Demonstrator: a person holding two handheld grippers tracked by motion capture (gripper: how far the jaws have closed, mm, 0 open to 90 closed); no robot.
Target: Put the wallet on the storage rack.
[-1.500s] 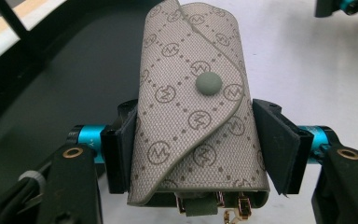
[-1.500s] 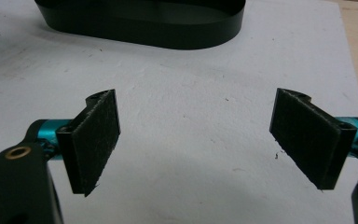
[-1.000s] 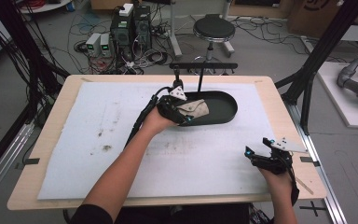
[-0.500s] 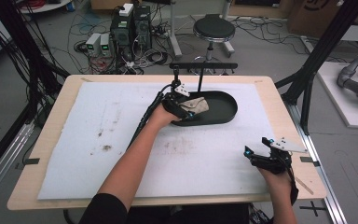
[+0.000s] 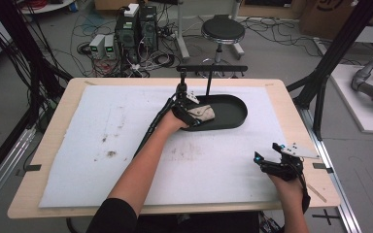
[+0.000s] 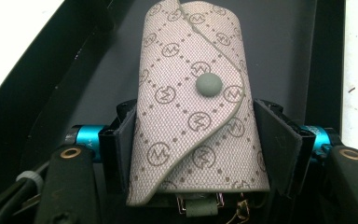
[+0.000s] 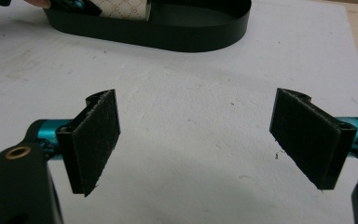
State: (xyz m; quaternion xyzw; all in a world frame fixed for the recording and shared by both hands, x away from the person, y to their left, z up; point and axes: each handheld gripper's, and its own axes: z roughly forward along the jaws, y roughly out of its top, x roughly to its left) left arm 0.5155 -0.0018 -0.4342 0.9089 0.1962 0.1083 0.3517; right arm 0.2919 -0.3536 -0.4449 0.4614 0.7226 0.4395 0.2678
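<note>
Two grippers at work. Left gripper (image 5: 194,114) w/ the beige key pouch (image 6: 193,107) between its pads has come down into the left end of the black oval tray (image 5: 235,114) at mid-far table since a sec ago; pads still pressing pouch sides, so not let go yet. Looks like placing is nearly done, release next. Right gripper (image 7: 196,140) idles near-right, jaws wide apart, holding nothing.

Left forearm stretched far across the surface, left gripper (image 5: 190,110) angled down, its jaws closed against the sides of a patterned key pouch (image 6: 193,107), right gripper (image 5: 280,162) low at the near right edge, jaws spread wide, nothing between them
</note>
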